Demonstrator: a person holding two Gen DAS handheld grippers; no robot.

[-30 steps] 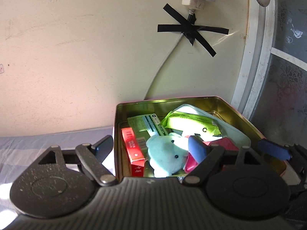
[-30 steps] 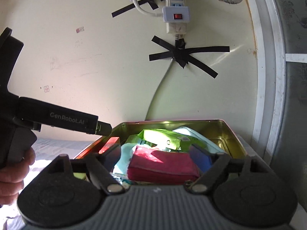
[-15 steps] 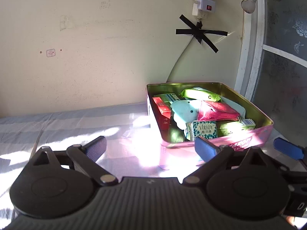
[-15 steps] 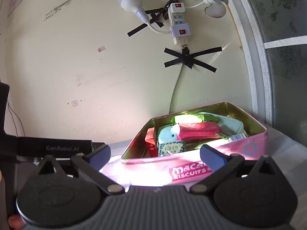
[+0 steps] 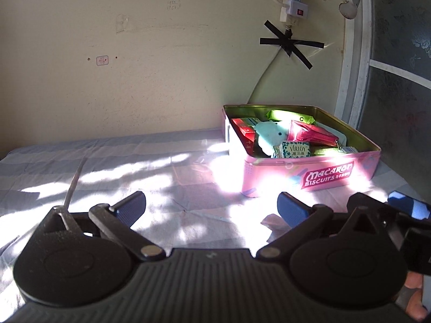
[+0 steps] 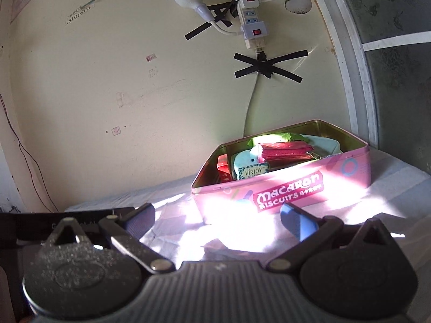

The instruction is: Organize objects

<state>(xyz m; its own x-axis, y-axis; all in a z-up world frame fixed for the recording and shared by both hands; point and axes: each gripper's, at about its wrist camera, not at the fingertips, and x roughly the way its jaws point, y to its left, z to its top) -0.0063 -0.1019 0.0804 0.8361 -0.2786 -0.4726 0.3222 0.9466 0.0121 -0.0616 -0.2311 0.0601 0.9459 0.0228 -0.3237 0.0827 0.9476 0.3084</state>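
Sunlit striped sheet (image 5: 140,167) covers the bed under us, filling the lower half of both views. Our left gripper (image 5: 211,206) shows its blue fingers (image 5: 130,206) spread wide with nothing between them; our right gripper (image 6: 218,216) is spread and bare too. Beyond them, right of centre in both frames, we see the pink biscuit tin (image 5: 309,173) (image 6: 285,188) standing open on the sheet, near the cream wall (image 5: 134,67), packed with a tissue pack (image 5: 295,149), red pouch (image 5: 312,134) and pale blue plush (image 5: 269,136).
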